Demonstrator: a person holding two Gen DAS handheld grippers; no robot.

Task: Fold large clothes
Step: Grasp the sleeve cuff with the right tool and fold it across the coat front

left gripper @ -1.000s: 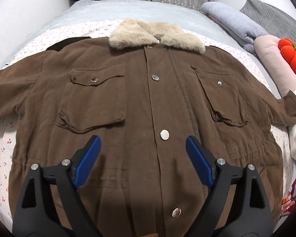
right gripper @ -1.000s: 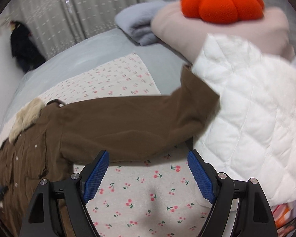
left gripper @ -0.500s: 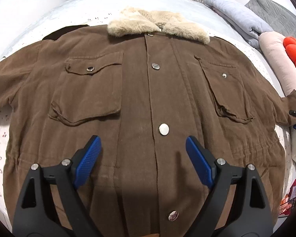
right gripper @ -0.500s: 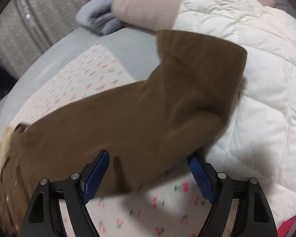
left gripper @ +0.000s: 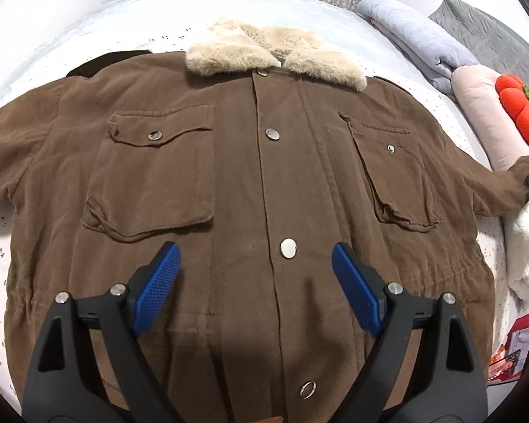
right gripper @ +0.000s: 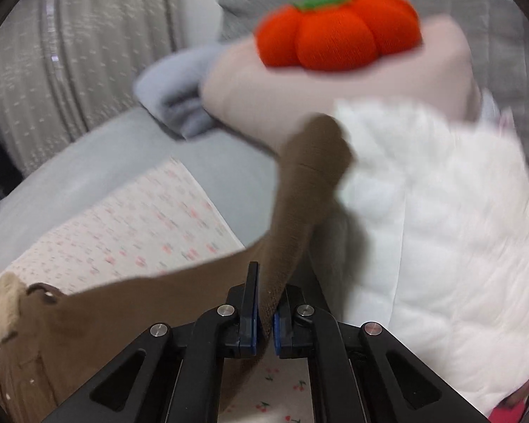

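Note:
A brown jacket (left gripper: 250, 183) with a beige fur collar (left gripper: 275, 53) lies front up, buttoned, spread flat on the bed. My left gripper (left gripper: 255, 275) hovers open over its lower front, blue pads on either side of the button placket, nothing between them. In the right wrist view my right gripper (right gripper: 266, 320) is shut on the jacket's right sleeve (right gripper: 299, 204). The sleeve rises from the pinch and its cuff (right gripper: 321, 137) hangs over a white quilted garment. The same cuff (left gripper: 522, 176) shows at the far right edge of the left wrist view, beside the right gripper's tip.
A cherry-print sheet (right gripper: 123, 232) covers the bed under the jacket. To the right lie a white quilted coat (right gripper: 441, 232), a pink cushion (right gripper: 335, 91) with an orange pumpkin plush (right gripper: 335, 35), and a folded grey-blue blanket (left gripper: 412, 35). Curtains hang at the back.
My right gripper closed on the jacket's right sleeve and lifted it off the bed, so the cuff now stands up. The left gripper stays open over the jacket front.

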